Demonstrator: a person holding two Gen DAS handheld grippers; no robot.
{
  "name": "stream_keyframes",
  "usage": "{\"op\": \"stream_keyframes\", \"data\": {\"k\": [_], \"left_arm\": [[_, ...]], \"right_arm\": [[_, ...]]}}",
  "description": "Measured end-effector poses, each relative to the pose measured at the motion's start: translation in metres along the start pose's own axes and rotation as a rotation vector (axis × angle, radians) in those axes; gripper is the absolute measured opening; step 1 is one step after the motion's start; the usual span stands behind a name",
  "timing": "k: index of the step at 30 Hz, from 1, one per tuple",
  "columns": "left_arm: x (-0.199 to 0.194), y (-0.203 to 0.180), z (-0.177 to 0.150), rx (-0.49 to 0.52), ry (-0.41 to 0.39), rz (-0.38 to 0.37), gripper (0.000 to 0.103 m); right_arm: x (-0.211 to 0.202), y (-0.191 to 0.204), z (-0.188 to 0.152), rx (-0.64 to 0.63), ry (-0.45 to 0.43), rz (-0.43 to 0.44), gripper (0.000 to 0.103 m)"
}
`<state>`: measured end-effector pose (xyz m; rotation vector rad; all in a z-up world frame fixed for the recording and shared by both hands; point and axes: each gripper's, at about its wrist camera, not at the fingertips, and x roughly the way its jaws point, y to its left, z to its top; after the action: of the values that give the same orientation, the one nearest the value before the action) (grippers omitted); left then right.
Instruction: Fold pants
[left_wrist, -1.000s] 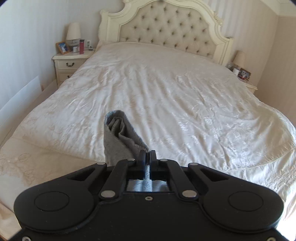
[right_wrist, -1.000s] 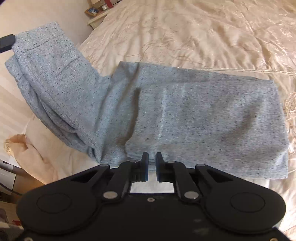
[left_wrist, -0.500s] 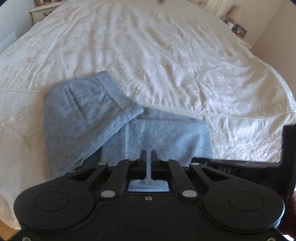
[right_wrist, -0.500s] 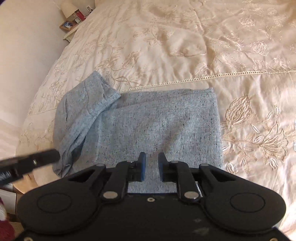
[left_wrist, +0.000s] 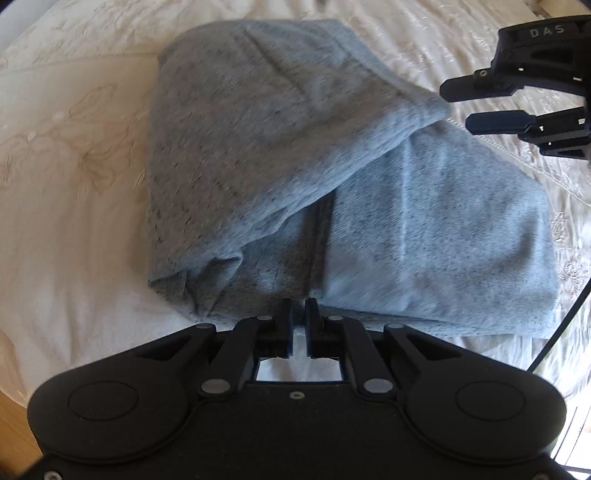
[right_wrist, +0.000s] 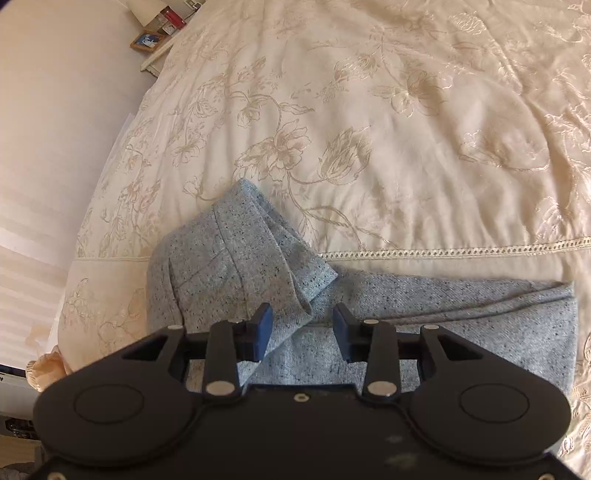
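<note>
The grey speckled pants (left_wrist: 424, 236) lie folded on the cream bedspread (left_wrist: 74, 192). Their waist end is draped slantwise over the folded legs. My left gripper (left_wrist: 299, 319) points down at the pants' near edge. Its jaws are opening, with a narrow gap and no cloth pinched between them. My right gripper (left_wrist: 461, 107) hovers at the far right corner of the pants. In the right wrist view the right gripper (right_wrist: 303, 325) is opening wide above the pants (right_wrist: 229, 269), over the corner of the folded-over waist and holding nothing.
The embroidered bedspread (right_wrist: 388, 129) stretches far beyond the pants. A nightstand (right_wrist: 157, 59) with a picture frame (right_wrist: 147, 40) stands at the bed's far left. A black cable (left_wrist: 557, 328) hangs at the right. Wooden floor (left_wrist: 14, 424) shows past the bed's edge.
My left gripper came down and laid the pants' waist end over the folded legs, then its jaws parted slightly. My right gripper slid along the pants and its jaws spread wide.
</note>
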<state>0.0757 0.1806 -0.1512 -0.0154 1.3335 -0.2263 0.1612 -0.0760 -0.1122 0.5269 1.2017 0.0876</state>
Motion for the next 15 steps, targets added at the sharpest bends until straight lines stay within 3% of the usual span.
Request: {"op": "stream_keyframes", "data": {"k": [7,15], "left_arm": [[-0.003,0.016,-0.005,0.02,0.005,-0.065,0.013],[-0.015,0.016,-0.016,0.063,-0.012,-0.069,0.013]], "right_arm": [[0.046,0.004,0.007,0.039,0.063,-0.064,0.041],[0.068,-0.006,0.02,0.161,0.078,-0.04,0.047]]}}
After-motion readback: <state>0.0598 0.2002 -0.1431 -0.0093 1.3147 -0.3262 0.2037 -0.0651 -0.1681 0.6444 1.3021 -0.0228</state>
